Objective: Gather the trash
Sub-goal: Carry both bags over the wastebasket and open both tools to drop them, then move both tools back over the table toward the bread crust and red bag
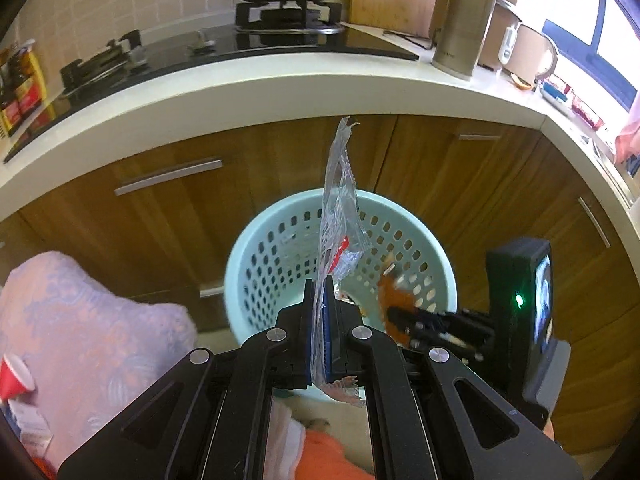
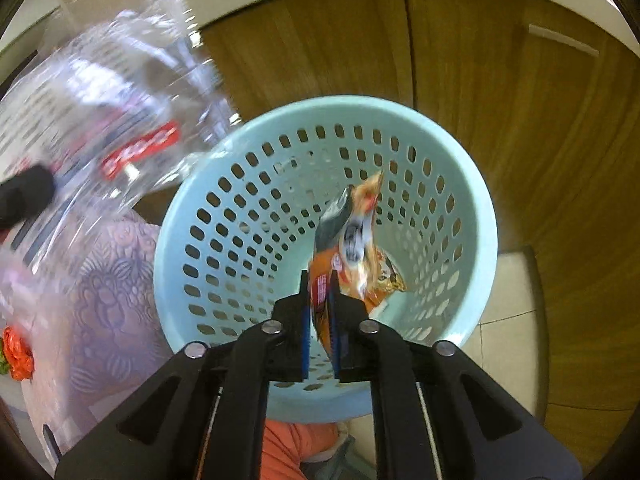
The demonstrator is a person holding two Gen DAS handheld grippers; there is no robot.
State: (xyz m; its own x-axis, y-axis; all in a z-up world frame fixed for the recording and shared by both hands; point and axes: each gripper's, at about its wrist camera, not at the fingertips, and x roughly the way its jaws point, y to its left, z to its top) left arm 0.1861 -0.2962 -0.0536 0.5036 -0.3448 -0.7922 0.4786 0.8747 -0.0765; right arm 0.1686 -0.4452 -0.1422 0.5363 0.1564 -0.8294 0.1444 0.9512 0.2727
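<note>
Left wrist view: our left gripper [image 1: 320,300] clamps a clear wrapper [image 1: 338,208] above the mint basket [image 1: 248,256]

Right wrist view: our right gripper [image 2: 320,304] pinches an orange packet [image 2: 352,240] over the basket [image 2: 480,216]; light film may drift outside

Mouth of the light blue basket [image 2: 478,216] was open from above, only scraps lying at its bottom. Wooden cabinet doors [image 1: 280,168] stood close behind it, white countertop edge [image 1: 280,88] overhanging. Clear wrapper [image 1: 338,216] and orange wrapper [image 2: 356,248] hung over the opening; purple cloth [image 1: 84,320] crowded its left side.
</note>
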